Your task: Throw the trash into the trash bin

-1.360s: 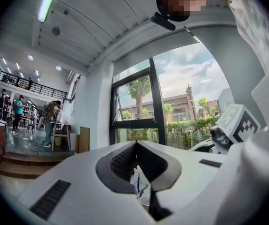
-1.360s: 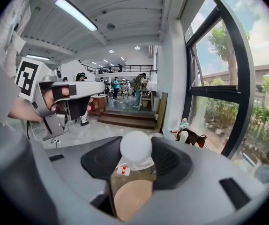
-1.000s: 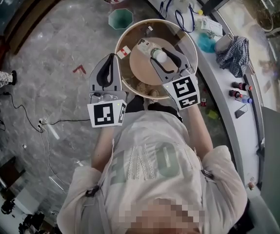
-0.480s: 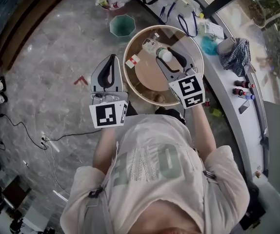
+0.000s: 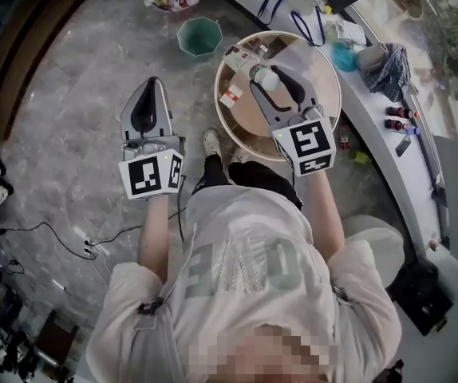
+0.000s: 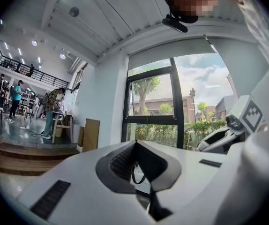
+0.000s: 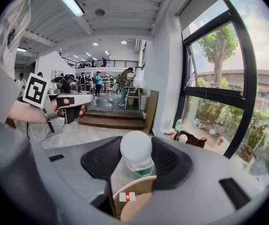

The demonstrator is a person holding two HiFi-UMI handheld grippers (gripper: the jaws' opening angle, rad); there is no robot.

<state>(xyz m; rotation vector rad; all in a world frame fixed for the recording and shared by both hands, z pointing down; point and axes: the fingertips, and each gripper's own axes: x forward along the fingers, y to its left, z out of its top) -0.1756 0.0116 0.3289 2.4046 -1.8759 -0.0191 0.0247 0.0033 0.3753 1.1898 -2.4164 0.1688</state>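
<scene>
Trash, a dome-lidded cup, sits clamped in the right gripper's jaws above the round table, apparently for carrying to the green trash bin on the floor. The left gripper hangs aside over the floor, jaws together and empty, likely just keeping clear.

Head view: trash bin on the floor, upper centre; round table just right of it, cup over it; counter along the right edge

A checked cloth is lying right of the round table, small bottles are standing beyond it, and a black cable is trailing well to its left.
</scene>
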